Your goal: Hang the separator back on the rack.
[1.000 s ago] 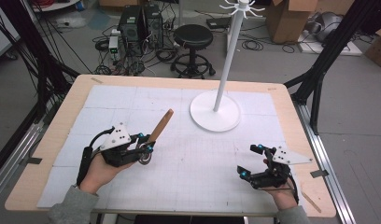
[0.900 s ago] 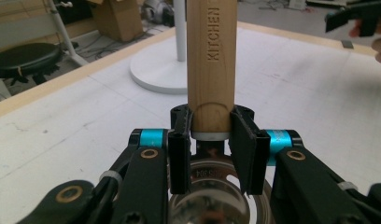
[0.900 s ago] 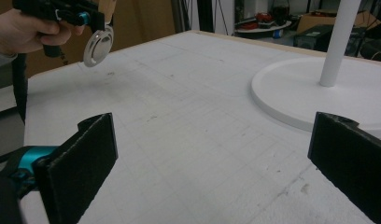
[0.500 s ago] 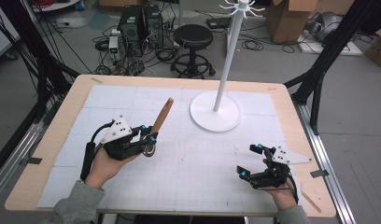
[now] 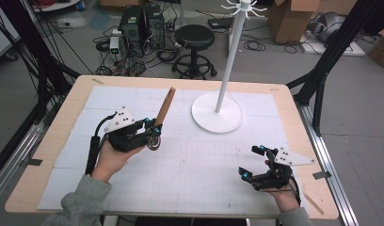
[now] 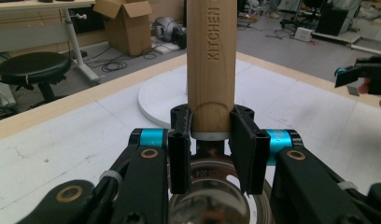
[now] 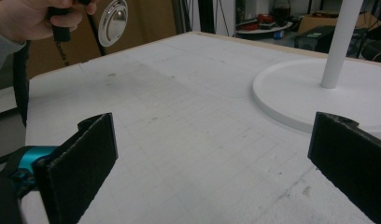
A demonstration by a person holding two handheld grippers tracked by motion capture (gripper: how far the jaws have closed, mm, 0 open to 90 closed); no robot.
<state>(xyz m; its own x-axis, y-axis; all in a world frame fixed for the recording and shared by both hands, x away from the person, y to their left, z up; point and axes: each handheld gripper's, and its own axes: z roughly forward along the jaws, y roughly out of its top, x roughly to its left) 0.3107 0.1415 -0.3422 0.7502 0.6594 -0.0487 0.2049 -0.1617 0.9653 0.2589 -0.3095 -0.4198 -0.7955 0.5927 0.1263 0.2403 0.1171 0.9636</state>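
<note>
The left gripper (image 6: 209, 154) clamps its black jaws on the wooden-handled steel kitchen utensil (image 5: 162, 113), held just left of the white round-based pole stand (image 5: 217, 110). The right gripper (image 5: 254, 163), jaws spread wide and holding nothing, rests well apart from that stand, nearer the person.

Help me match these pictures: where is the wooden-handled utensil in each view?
High view: left of centre, wooden-handled utensil in the left claw.
Left gripper view: centre, handle rising from the jaws.
Right gripper view: top left, its shiny round end.
Shared landmark: white stand base.

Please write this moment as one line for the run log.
left tongs: shut on wooden handle | right tongs: open, nothing held | white stand: upright on table
</note>
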